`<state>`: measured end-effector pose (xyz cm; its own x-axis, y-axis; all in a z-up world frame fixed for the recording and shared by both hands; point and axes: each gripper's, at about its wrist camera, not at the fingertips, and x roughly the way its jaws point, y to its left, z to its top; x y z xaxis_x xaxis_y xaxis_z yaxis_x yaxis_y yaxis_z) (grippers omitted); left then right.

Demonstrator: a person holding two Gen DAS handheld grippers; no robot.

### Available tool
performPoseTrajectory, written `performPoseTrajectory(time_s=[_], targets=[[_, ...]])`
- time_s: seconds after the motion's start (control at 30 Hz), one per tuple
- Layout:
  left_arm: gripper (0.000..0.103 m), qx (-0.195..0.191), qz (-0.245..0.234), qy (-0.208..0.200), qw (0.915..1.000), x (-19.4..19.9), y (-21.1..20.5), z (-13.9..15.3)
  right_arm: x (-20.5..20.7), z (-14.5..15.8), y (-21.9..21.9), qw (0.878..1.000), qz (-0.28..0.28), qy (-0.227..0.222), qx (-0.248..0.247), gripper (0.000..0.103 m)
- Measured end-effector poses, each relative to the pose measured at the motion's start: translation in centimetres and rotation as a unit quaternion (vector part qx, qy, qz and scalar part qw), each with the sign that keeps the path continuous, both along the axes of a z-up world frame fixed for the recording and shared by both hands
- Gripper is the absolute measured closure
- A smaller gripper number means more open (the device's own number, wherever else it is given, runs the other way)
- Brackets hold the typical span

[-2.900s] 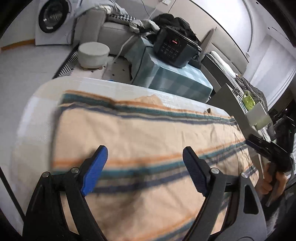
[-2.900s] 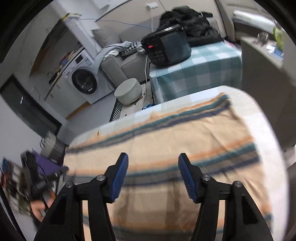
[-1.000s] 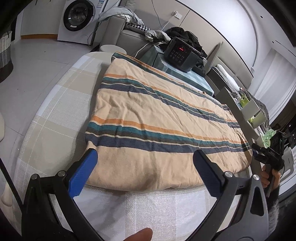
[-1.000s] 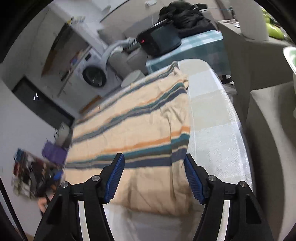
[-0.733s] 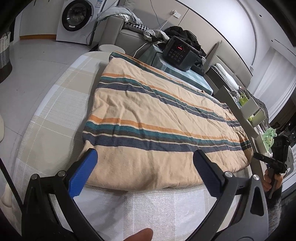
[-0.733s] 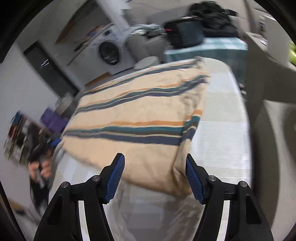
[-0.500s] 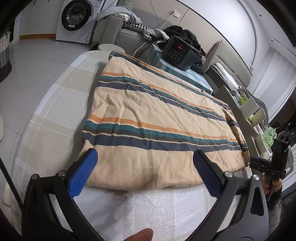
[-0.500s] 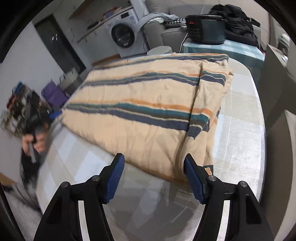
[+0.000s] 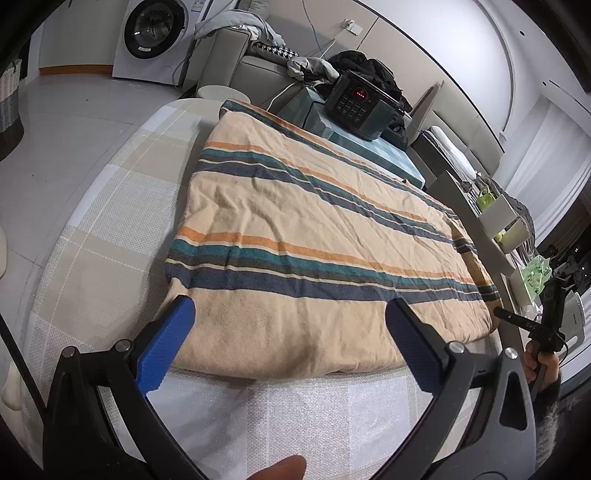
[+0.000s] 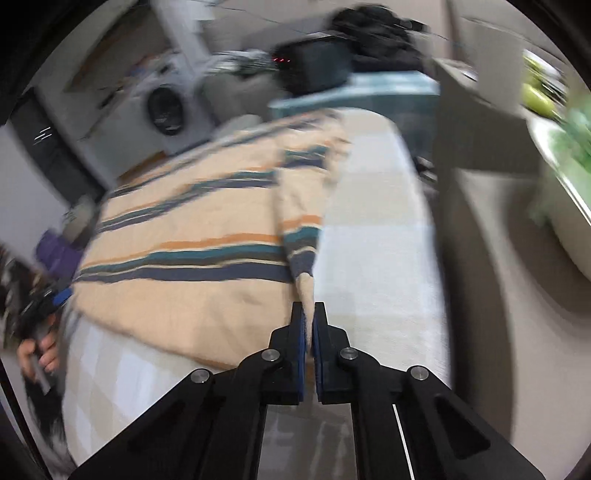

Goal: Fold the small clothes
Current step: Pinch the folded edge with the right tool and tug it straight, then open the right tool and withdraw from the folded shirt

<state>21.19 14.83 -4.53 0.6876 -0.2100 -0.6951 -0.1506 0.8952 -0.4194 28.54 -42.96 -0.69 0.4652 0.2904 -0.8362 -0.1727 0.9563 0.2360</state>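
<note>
From my left wrist camera, the left tongs (image 9: 286, 332) stand spread wide and grip nothing, their blue pads (image 9: 164, 345) poised over the near edge of the striped cloth (image 9: 306, 236). That cloth lies flat and folded on the checked table (image 9: 92, 236), its long edge running from near left to far right, with peach ground and bands of orange, teal and navy. At the far right I see the right tongs (image 9: 498, 312) in a hand (image 9: 539, 363), down at the cloth's near right corner. Beyond the table sit a black appliance (image 9: 360, 105) with a red display and a washing machine (image 9: 153, 35).

From my right wrist camera, which is blurred, the right tongs (image 10: 308, 308) are clenched on the near right corner of the striped cloth (image 10: 192, 236); a peak of fabric rises from between the blue pads (image 10: 301, 332). The cloth covers the left part of the table (image 10: 373, 258), while bare checked surface runs along the right. At the left edge I make out the left tongs (image 10: 61, 295) in the other hand (image 10: 38, 354).
</note>
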Motion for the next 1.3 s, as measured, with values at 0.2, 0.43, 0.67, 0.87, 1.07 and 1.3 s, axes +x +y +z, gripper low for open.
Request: performPoseTrajectory(time_s=[0.2,0.43,0.67,0.87,1.07,1.3], targets=[[0.001,-0.003,0.002,0.001,1.0,-0.1,0.2,-0.2,-0.4,-0.7,-0.6,0.998,-0.044,0.013,-0.046,0.091],[0.001,-0.018,0.005,0.004,0.9998,-0.2,0.8,-0.3,-3.1,0.2,-1.9,0.996,-0.08,0.026,0.041,0.074],[0.001,-0.086,0.031,0.01,0.9957,-2.0,2.3,0.4,-6.1,-0.5,-1.3,0.978,-0.11,0.048,0.169,0.058],[0.009,-0.152,0.041,0.042,0.9866,-4.8,2.5,0.1,-5.0,-1.7,-0.1,0.966,-0.122,0.074,0.218,0.058],[0.014,-0.226,0.014,0.08,0.9707,-5.6,1.2,-2.2,-4.4,-2.5,0.0,0.951,-0.16,0.072,0.253,0.057],[0.015,-0.236,0.042,0.059,0.9689,-1.8,0.6,-3.5,-4.8,-2.9,-0.4,0.947,-0.168,0.067,0.266,0.056]])
